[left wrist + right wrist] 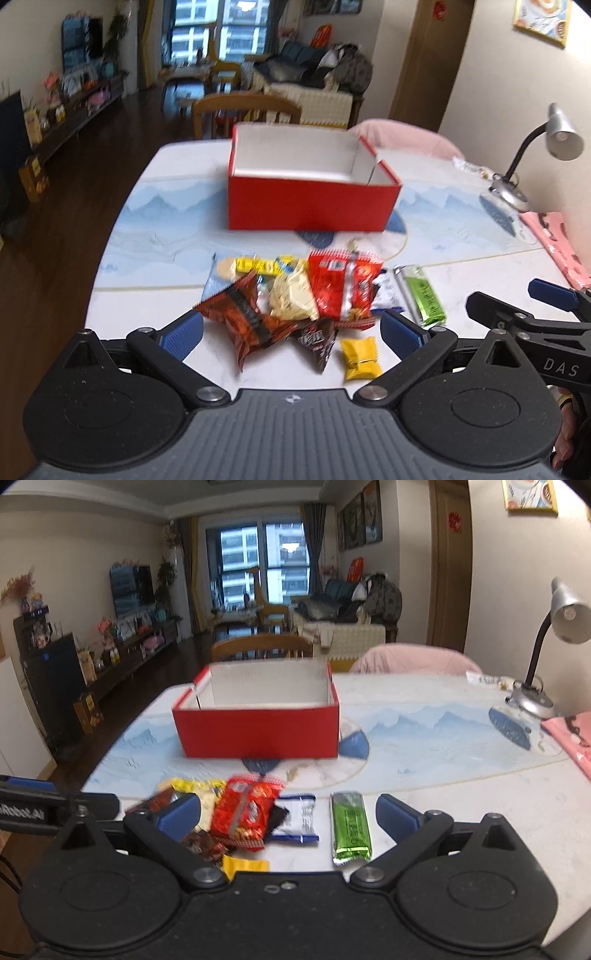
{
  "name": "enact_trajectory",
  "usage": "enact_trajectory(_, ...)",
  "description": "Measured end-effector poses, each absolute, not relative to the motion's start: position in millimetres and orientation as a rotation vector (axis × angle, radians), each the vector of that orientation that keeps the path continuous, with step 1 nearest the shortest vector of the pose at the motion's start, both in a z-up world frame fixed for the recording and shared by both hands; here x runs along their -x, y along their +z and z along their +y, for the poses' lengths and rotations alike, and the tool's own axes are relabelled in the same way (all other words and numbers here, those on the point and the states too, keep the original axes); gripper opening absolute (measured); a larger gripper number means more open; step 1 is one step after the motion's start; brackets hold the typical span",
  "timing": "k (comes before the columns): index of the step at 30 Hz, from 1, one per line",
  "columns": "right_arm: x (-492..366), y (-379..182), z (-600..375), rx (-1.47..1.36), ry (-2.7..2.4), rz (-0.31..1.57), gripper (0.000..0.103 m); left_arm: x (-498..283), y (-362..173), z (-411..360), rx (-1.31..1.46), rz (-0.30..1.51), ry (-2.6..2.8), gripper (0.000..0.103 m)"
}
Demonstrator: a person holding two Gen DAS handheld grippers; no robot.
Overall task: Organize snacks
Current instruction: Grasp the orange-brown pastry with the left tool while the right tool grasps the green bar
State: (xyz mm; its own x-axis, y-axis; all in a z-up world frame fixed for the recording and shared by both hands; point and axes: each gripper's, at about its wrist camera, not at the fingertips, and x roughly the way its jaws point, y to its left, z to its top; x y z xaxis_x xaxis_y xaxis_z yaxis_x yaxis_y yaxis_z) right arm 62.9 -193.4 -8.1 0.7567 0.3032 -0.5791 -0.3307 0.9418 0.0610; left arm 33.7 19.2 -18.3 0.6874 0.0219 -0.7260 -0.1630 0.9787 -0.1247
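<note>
Both jaws are spread wide, nothing gripped; left gripper (pixel 291 332) is hung over the snack pile (pixel 295 295), so two packets could easily get pinched together, missing the red box (pixel 314 206)

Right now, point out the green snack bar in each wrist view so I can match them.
Left wrist: green snack bar lies right of the snack pile.
Right wrist: it lies lower centre, between the open fingers.
Shared landmark: red box behind it.

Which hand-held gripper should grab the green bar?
Probably the right hand-held gripper: it is open, and the green bar lies apart from the pile between its fingers. The left hand-held gripper faces the pile.
</note>
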Motion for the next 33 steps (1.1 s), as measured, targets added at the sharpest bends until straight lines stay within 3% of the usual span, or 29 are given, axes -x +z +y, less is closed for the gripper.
enact_trajectory(23, -195, -112, -207, 0.113, 0.298, 0.905, 0.087, -135, -103, 90, 0.462, 1.079, 0.403, 0.099)
enact_trajectory(29, -209, -125, -202, 0.119, 0.307, 0.955, 0.076, -144, -115, 91, 0.498, 1.111, 0.412, 0.098)
enact_trajectory(31, -213, -129, -201, 0.115, 0.302, 0.971, 0.072, -146, -118, 90, 0.511, 1.125, 0.405, 0.085)
enact_trajectory(33, -216, -131, -201, 0.111, 0.294, 0.981, 0.070, -148, -123, 90, 0.519, 1.150, 0.399, 0.080)
